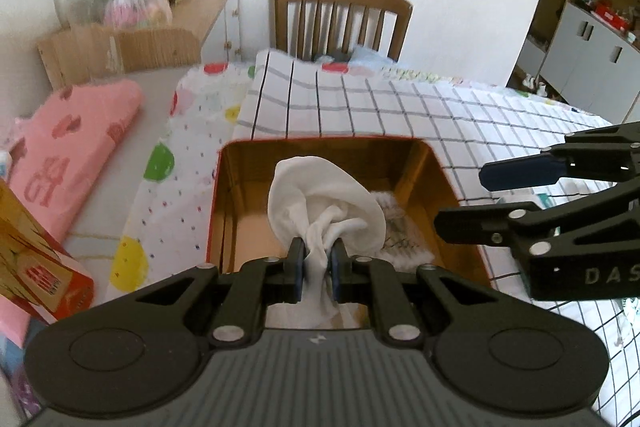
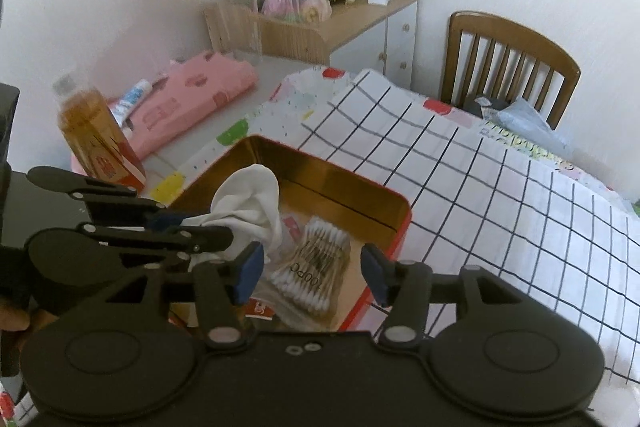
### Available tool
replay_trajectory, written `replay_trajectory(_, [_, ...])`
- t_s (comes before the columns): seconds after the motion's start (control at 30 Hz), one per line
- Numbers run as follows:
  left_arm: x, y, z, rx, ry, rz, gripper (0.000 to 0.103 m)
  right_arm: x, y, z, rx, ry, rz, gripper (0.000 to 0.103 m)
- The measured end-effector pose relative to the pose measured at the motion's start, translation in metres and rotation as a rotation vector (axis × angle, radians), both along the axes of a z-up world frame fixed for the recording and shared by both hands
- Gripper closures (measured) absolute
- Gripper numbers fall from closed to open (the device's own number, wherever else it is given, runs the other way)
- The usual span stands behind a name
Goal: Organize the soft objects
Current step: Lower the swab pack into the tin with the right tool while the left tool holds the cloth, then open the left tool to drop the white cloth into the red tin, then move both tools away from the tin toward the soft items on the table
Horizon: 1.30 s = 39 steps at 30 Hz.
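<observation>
A white sock-like cloth [image 1: 320, 203] hangs bunched over an open red tin with a gold inside [image 1: 224, 187]. My left gripper [image 1: 318, 255] is shut on the cloth's lower end, with the fabric pinched between its blue pads. In the right wrist view the same cloth [image 2: 256, 195] hangs from the left gripper [image 2: 200, 225] above the tin [image 2: 360, 187]. My right gripper [image 2: 312, 263] is open over the tin's near side, above a pack of cotton swabs [image 2: 320, 247], with nothing between its fingers. In the left wrist view the right gripper [image 1: 460, 199] is at the tin's right edge.
The tin sits on a black-checked white cloth [image 2: 480, 187] over a dotted table cover. A bottle of amber liquid [image 2: 88, 131] and a folded pink cloth [image 2: 192, 103] lie to the left. A wooden chair [image 1: 340, 15] and a cluttered cabinet [image 2: 360, 19] stand behind.
</observation>
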State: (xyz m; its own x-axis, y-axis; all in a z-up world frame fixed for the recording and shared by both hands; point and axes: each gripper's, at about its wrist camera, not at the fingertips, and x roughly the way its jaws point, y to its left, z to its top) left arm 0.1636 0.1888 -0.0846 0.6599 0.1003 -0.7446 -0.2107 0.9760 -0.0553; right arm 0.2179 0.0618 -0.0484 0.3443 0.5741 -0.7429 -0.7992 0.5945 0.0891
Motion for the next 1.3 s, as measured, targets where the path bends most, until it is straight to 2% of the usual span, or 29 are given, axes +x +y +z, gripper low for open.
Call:
replay_trajectory(0.2, [-0.006, -0.012, 0.014, 0.030, -0.019, -0.002, 0.091, -0.005, -0.021, 0.014, 0.031, -0.022, -0.007, 0.045])
replay_trajectory(0.3, [-0.004, -0.014, 0.009, 0.041, 0.003, 0.000, 0.091, -0.007, -0.028, 0.015, 0.031, -0.025, -0.009, 0.045])
replay_trajectory(0.53, [-0.004, -0.010, -0.008, 0.007, 0.018, 0.034, 0.090, -0.017, -0.044, 0.018, 0.037, -0.018, 0.004, 0.045])
replay_trajectory(0.6, [-0.002, -0.009, -0.011, 0.004, 0.022, 0.039, 0.083, -0.021, -0.049, 0.020, 0.041, -0.021, 0.011, 0.045])
replay_trajectory(0.63, [-0.002, -0.008, -0.012, 0.001, 0.022, 0.039, 0.072, -0.023, -0.051, 0.021, 0.045, -0.021, 0.013, 0.045])
replay_trajectory(0.67, [-0.001, -0.008, -0.013, 0.001, 0.022, 0.040, 0.051, -0.025, -0.055, 0.023, 0.051, -0.018, 0.014, 0.045])
replay_trajectory(0.73, [0.000, -0.008, -0.015, -0.001, 0.017, 0.045, 0.029, -0.028, -0.061, 0.025, 0.061, -0.012, 0.015, 0.045])
replay_trajectory(0.97, [-0.001, -0.020, -0.007, 0.022, 0.003, 0.036, 0.029, -0.038, -0.095, 0.037, 0.093, -0.015, 0.016, 0.045])
replay_trajectory(1.3, [-0.017, -0.052, 0.028, 0.043, -0.056, 0.016, 0.029, -0.042, -0.173, 0.054, 0.145, -0.031, -0.083, 0.041])
